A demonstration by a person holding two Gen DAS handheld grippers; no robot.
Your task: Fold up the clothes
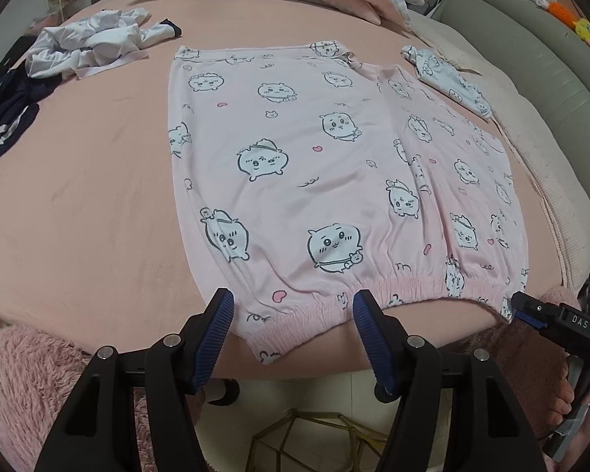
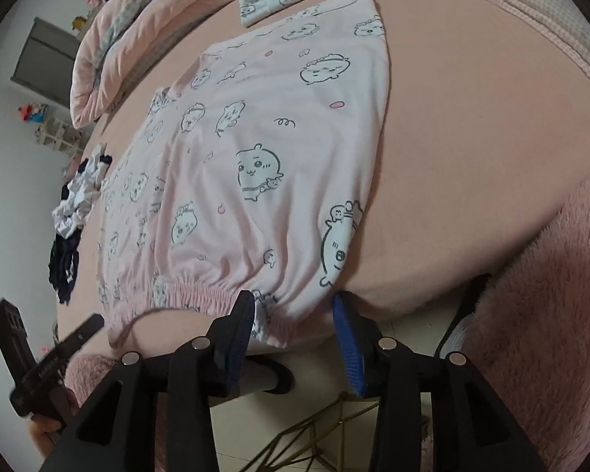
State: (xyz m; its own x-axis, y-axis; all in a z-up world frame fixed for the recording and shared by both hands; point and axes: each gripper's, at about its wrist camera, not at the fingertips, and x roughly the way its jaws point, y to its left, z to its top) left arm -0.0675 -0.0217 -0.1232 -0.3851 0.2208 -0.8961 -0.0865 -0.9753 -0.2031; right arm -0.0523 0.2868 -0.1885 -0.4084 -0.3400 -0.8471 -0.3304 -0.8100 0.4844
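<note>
My left gripper point(image 1: 293, 306) hangs nearest, jaws wide over the elastic waistband point(image 1: 373, 289) and gripping nothing. The pink printed pyjama bottoms point(image 1: 295, 165) lie flat on the pink bed point(image 1: 98, 196), waistband at the near edge. My right gripper point(image 2: 293, 310) straddles the waistband's other corner, jaws part open and not pinching — I'd close both on the waistband corners together, catching both layers, before lifting.

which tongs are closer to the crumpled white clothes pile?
Left. Left tongs sit at the pink pajama pants' waistband corner on the white pile's side; right tongs are at the opposite corner.
</note>
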